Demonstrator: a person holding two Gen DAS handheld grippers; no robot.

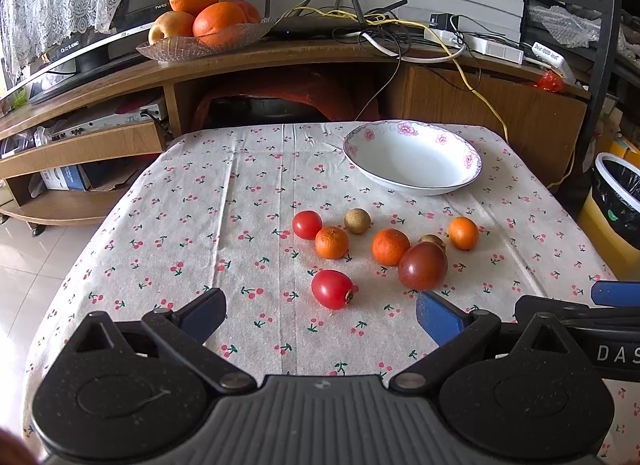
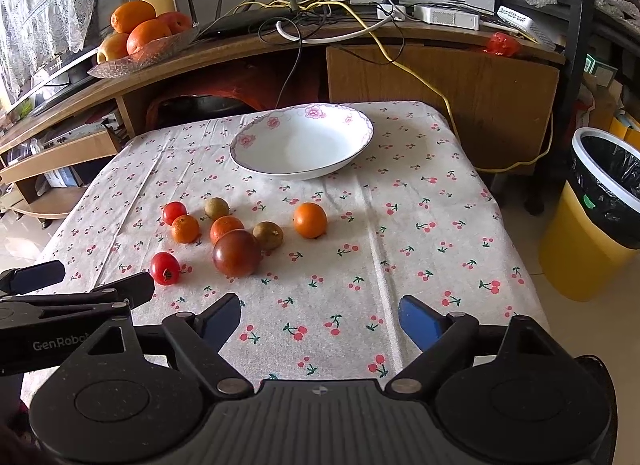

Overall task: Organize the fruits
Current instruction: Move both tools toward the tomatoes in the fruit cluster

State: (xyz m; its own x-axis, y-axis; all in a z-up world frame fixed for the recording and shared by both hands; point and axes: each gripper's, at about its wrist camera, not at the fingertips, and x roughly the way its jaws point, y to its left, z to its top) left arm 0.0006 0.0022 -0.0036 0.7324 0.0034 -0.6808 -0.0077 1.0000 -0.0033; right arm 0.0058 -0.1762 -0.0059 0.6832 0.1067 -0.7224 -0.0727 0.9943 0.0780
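Cherry-print tablecloth (image 2: pixel 360 249): both grippers' fingers wide, empty; only right view shows whole yellow bin (image 2: pixel 592 225).

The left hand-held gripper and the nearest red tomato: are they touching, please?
Apart: the left wrist view shows cloth between the open left hand-held gripper and the tomato.

glossy ceramic bowl (image 1: pixel 412 159), matt cloth tablecloth (image 1: pixel 224 225).
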